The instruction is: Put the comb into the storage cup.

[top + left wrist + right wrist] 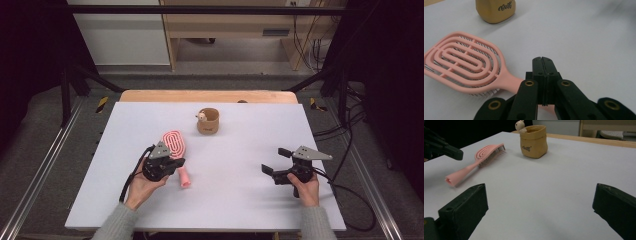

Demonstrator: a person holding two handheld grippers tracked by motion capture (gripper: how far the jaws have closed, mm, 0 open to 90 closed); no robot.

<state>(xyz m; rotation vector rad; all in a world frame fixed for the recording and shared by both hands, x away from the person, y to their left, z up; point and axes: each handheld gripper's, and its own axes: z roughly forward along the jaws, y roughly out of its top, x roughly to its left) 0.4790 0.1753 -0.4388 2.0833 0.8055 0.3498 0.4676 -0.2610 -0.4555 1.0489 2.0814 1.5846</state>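
A pink hairbrush [175, 143] lies flat on the white table, its oval head away from me and its handle [184, 177] pointing toward me. My left gripper [179, 162] is shut, and its closed jaws [542, 60] hover just over the handle [511, 80] with nothing between them. A tan fabric pouch [209, 122] with a small toy figure [201, 117] at its rim stands farther back. My right gripper [275, 161] is open and empty at the right, low over bare table, its jaws spread wide [540, 192]. Ahead of it lie the brush [481, 156] and the pouch [534, 141].
The white table top [240, 200] ends in a wooden strip [207, 96] at the far side. Metal rails [45, 160] run along both sides, and cables [350, 195] trail off to the right. Beyond the table stands wooden furniture [235, 25].
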